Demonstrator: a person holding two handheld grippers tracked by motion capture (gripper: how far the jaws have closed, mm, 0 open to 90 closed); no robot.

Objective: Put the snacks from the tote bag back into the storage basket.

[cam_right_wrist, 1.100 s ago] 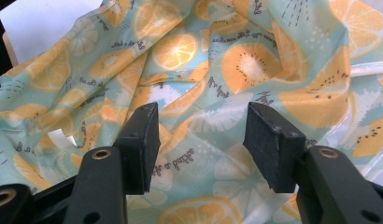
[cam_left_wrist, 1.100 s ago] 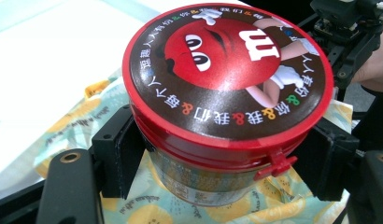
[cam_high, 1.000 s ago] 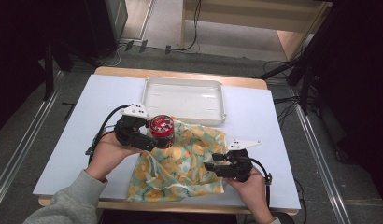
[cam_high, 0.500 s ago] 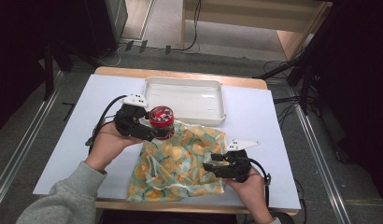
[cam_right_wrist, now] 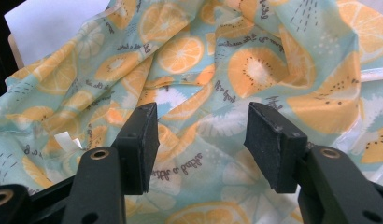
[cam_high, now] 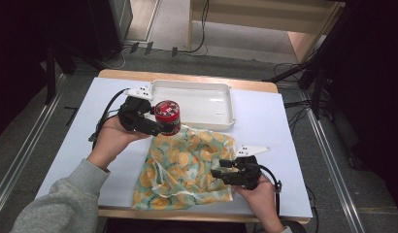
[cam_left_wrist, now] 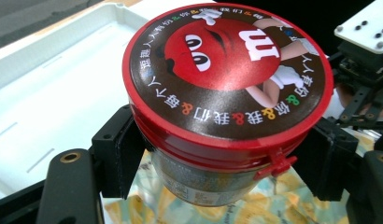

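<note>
Clearly upright, the candy jar (cam_left_wrist: 227, 102) sits clamped in the left tongs (cam_high: 158, 124).

Grey sleeve (cam_high: 56, 204) on left arm; black grippers (cam_high: 139, 116) with white dotted top plates (cam_high: 139, 91), black cables (cam_high: 107, 104), brass-ringed screw holes (cam_right_wrist: 100, 154) behind square fingers (cam_right_wrist: 142, 140).

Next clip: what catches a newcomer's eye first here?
The red-lidded candy jar, clamped in the left gripper and held off the table near the white tray. Next, the fruit-print cloth bag lying crumpled at the table's front, with the right gripper open over it.
</note>
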